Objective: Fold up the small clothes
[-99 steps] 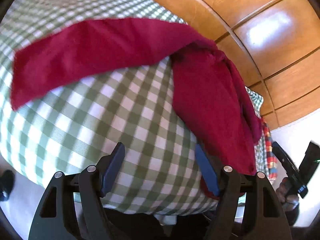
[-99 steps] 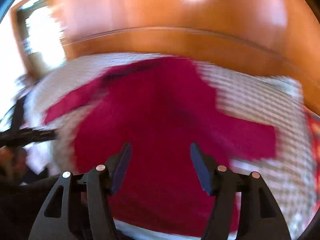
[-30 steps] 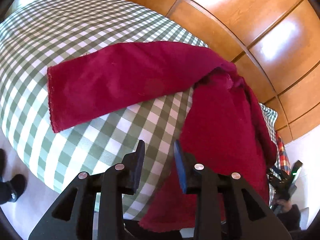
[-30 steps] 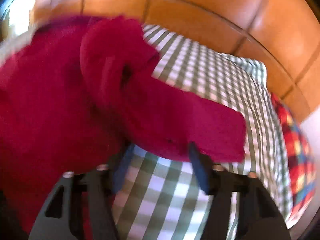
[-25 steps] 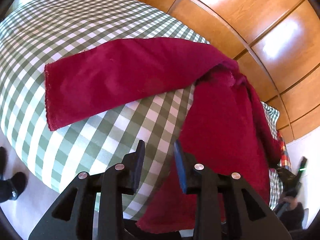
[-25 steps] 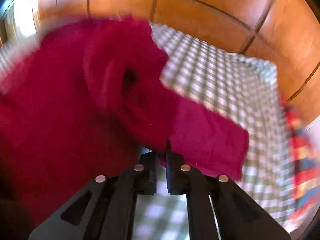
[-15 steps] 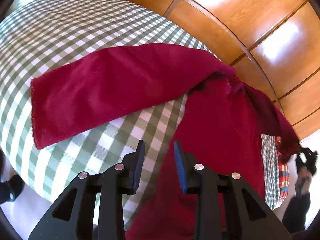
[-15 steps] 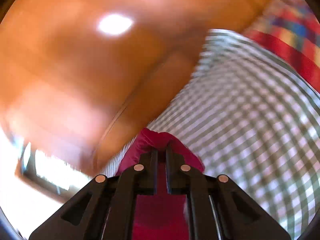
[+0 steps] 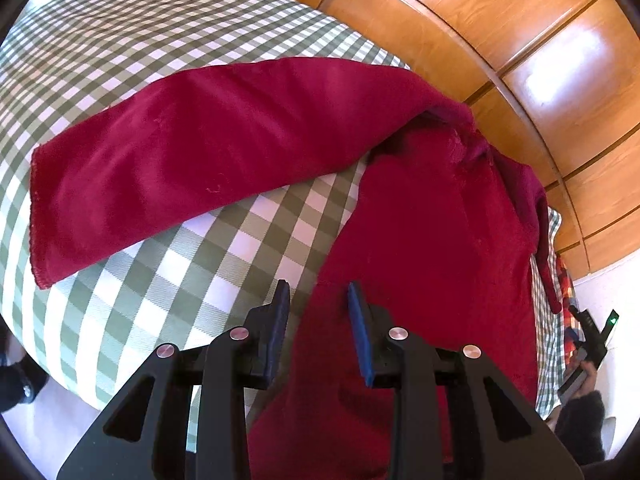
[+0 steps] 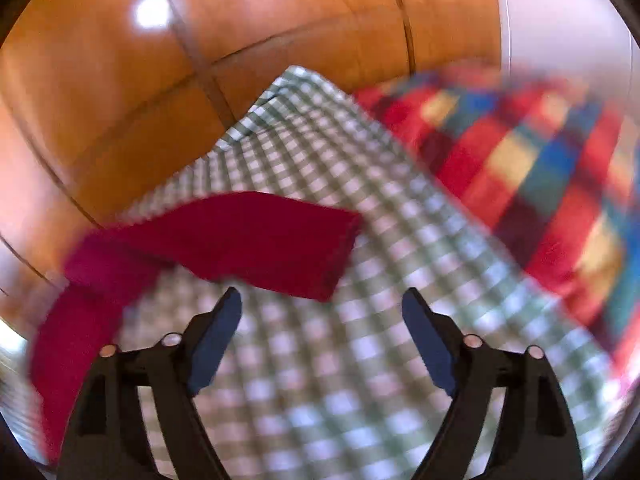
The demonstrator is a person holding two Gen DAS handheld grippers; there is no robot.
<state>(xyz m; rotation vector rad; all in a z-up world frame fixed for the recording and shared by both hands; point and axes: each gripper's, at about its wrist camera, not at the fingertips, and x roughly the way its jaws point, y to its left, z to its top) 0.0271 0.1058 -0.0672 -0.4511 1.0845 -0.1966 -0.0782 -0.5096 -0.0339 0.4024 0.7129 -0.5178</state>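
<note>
Sleeve ahead of my right tongs [image 10: 322, 320]

Red top [image 9: 432, 248]: its sleeve [image 10: 272, 240] lies crosswise beyond my opening, empty right tongs (left tongs [image 9: 318, 312], part-open, straddle its side edge, not clamped).

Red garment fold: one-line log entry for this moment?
red garment: spread, unfolded | left gripper: part-open over it, no grip | right gripper: opening, empty

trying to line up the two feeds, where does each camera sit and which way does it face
Left wrist: sits on the left claw, looks down over the red garment on the green checked cloth; its own fingers show, nothing gripped, and the person's other hand.
Right wrist: sits on the right claw, jaws opening and empty, facing a red sleeve and a plaid blanket.
Both share garment, checked cloth and wooden panelling.
</note>
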